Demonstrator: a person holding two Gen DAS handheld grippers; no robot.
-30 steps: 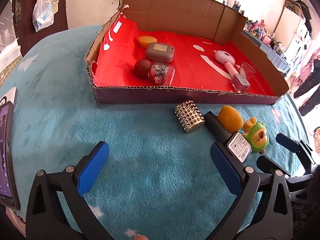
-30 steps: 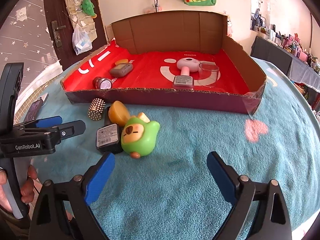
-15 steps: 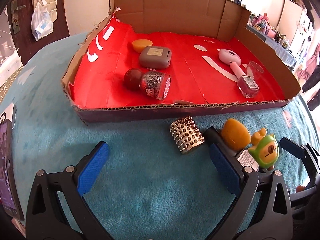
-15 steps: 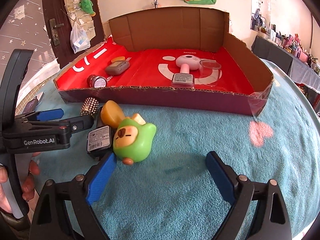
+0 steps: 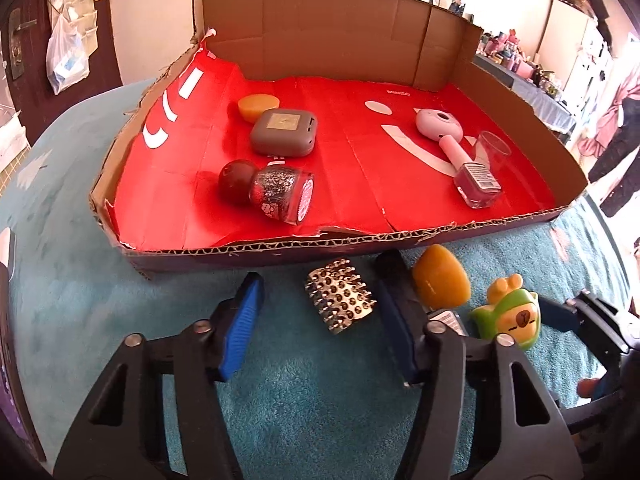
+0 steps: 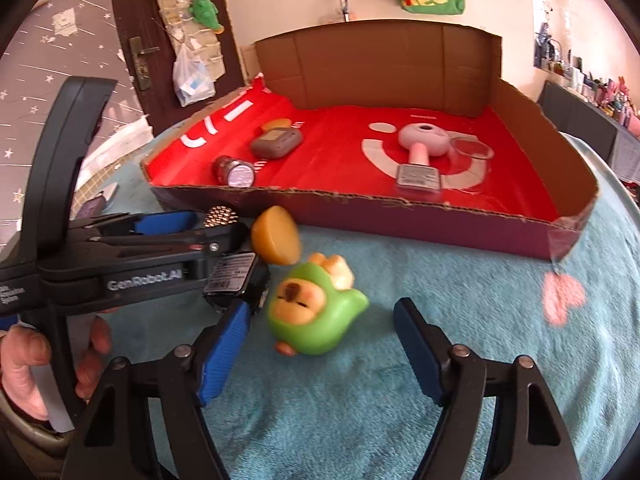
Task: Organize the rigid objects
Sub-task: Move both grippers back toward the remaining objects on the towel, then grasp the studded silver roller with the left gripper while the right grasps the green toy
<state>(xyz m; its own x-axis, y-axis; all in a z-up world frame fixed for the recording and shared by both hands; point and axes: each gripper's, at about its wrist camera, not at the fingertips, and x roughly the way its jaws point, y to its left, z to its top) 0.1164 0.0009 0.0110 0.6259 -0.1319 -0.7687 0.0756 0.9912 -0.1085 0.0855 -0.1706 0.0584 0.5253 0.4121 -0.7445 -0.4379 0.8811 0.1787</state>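
On a teal plush cloth (image 5: 100, 312), just in front of the cardboard tray (image 5: 328, 246) with its red lining, we see four loose items lined up along the tray's near wall: a studded silver cylinder (image 5: 340, 300), a black device with a label (image 6: 234, 276), an amber oval piece (image 5: 440, 282) and a green cartoon figurine (image 6: 314, 312). The left gripper (image 5: 320, 312) brackets the studded silver cylinder, its jaws closing with the cylinder between them; the blue pads stand a little off on either side and do not yet press on it. The right gripper (image 6: 320, 348) points at the green cartoon figurine, which lies tipped on the cloth between its fingers; these jaws are also closing, with clear gaps on both sides of the toy, so nothing is held. From the right wrist view we see the left gripper reaching in from the side, a person's hand (image 6: 24, 364) around its handle. Inside the tray, toward its left part, lie a glitter bottle with a dark red cap (image 5: 268, 188) on its side, a grey rounded case (image 5: 284, 132) and a small amber disc (image 5: 258, 106) behind it. Toward the tray's right part lie a pink handheld gadget (image 5: 440, 128), a clear cup (image 5: 494, 150) and a small labelled bottle (image 5: 478, 178).
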